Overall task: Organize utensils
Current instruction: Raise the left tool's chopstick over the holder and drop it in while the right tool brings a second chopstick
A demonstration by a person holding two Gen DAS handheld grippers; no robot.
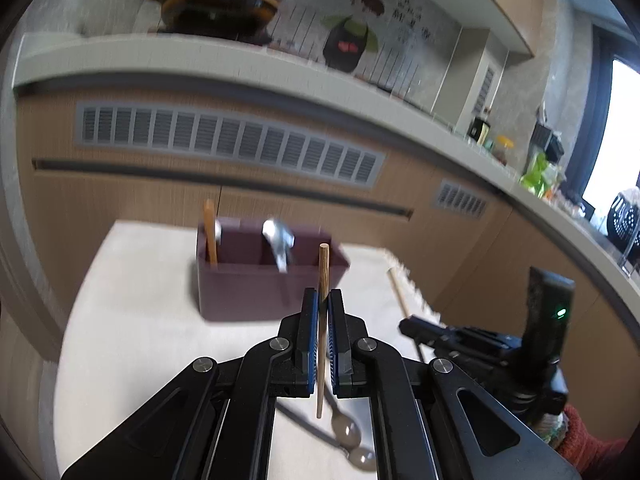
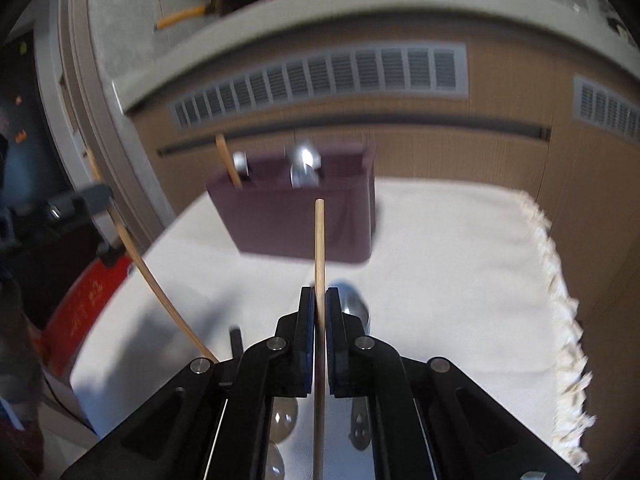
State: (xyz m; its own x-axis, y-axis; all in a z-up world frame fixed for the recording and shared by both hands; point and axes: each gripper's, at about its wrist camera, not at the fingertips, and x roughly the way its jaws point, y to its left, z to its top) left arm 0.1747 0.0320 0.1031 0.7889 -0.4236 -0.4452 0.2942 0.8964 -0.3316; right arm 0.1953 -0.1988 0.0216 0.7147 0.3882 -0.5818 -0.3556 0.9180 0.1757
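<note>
We've got left gripper point(image 1: 323, 300) clamped on a chopstick point(image 1: 322, 280), right gripper point(image 2: 320, 298) clamped on another chopstick point(image 2: 319, 240), both near the utensil box point(image 2: 296, 216).

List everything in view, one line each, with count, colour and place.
organizer: one, maroon, on the cloth, far end
cloth: one, cream, fringed edge, covering the table
chopsticks: three, wood; one in the organizer's left compartment, one in each gripper
metal spoons in organizer: at least two, silver
spoons on cloth: several, silver, near the grippers; exact count unclear
pan: one, black and yellow, on the counter behind
left gripper: black, blue pads, shut on a chopstick
right gripper: black, shut on a chopstick
sleeve: red, by the right gripper
</note>
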